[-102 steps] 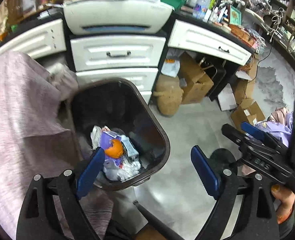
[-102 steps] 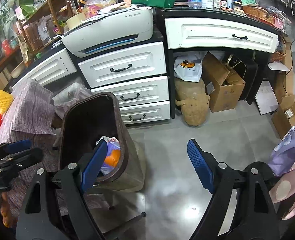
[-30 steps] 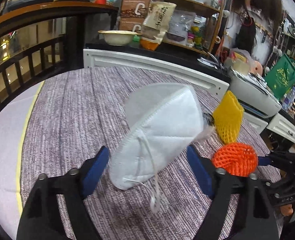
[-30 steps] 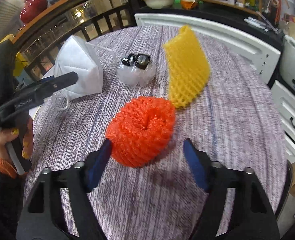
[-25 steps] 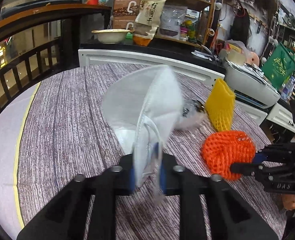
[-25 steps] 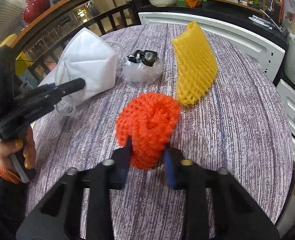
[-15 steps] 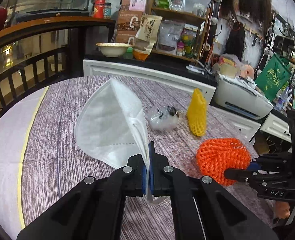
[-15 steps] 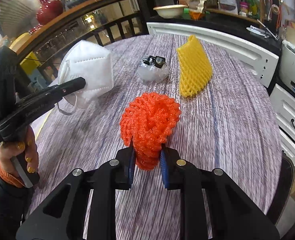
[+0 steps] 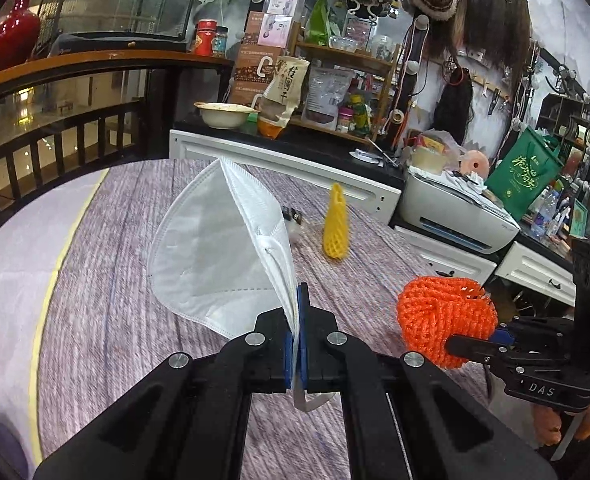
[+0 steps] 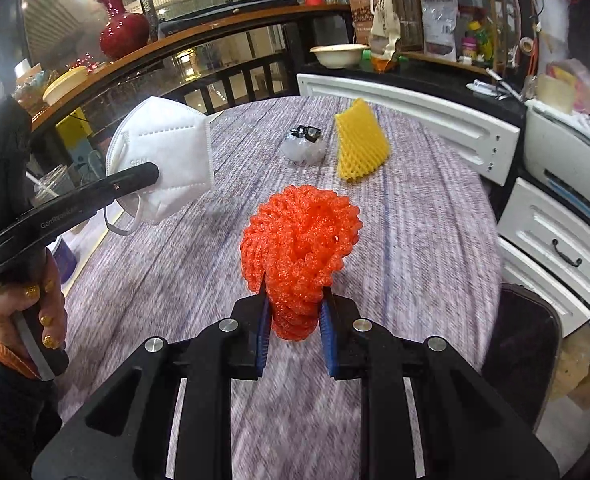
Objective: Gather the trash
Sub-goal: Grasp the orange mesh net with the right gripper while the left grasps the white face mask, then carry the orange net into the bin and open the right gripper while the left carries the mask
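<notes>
Over the purple woven-cloth surface (image 9: pixel 107 280), left side first: left gripper (image 9: pixel 295 344), jaws clenched on the edge of a folded white fabric face mask (image 9: pixel 219 256), holds it clear of the cloth. Middle: small clear crumpled plastic wrap (image 10: pixel 305 148) and yellow foam fruit net (image 10: pixel 359 144) lie unclaimed. Right: right gripper (image 10: pixel 295 332), jaws grasping a rolled orange foam net (image 10: pixel 303 248). Advice: carry both level; the mask's thin pinch may slip, so avoid swinging.
</notes>
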Demonstrator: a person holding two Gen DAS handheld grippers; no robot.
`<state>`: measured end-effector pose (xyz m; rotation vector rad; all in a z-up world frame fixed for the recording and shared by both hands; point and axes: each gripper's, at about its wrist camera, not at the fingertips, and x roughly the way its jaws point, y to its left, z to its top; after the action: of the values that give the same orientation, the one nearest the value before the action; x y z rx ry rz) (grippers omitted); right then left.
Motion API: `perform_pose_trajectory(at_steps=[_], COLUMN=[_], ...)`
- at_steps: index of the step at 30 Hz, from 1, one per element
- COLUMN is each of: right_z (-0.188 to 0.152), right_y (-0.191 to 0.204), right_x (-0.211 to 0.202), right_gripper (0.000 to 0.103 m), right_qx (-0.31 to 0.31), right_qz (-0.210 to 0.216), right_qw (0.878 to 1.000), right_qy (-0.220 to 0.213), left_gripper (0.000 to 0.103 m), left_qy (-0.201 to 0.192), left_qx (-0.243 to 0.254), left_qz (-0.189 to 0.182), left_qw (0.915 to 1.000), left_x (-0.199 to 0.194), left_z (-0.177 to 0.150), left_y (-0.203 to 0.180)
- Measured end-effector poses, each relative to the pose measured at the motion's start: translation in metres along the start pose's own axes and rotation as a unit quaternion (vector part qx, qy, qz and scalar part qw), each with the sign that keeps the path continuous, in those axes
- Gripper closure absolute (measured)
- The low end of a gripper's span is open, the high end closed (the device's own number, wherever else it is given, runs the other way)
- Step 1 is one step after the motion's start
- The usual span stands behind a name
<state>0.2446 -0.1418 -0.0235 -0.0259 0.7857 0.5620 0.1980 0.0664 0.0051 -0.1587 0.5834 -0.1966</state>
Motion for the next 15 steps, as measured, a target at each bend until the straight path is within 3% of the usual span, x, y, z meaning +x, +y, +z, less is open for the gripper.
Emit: perform_pose_trajectory(at_steps=[15], right_z=[-0.048], right_y=[-0.052], right_x=[-0.072], right_gripper=[0.081], right_qx=[0.049], right_qz=[-0.055], right_qw=[0.996], right_qy=[-0.049], left_gripper=[0.100], left_qy=[-0.018], left_qx=[0.022], left_qz=[-0.039], left_qw=[0.9988], left_x=[-0.021], left_z=[-0.021], left_y=[-0.061])
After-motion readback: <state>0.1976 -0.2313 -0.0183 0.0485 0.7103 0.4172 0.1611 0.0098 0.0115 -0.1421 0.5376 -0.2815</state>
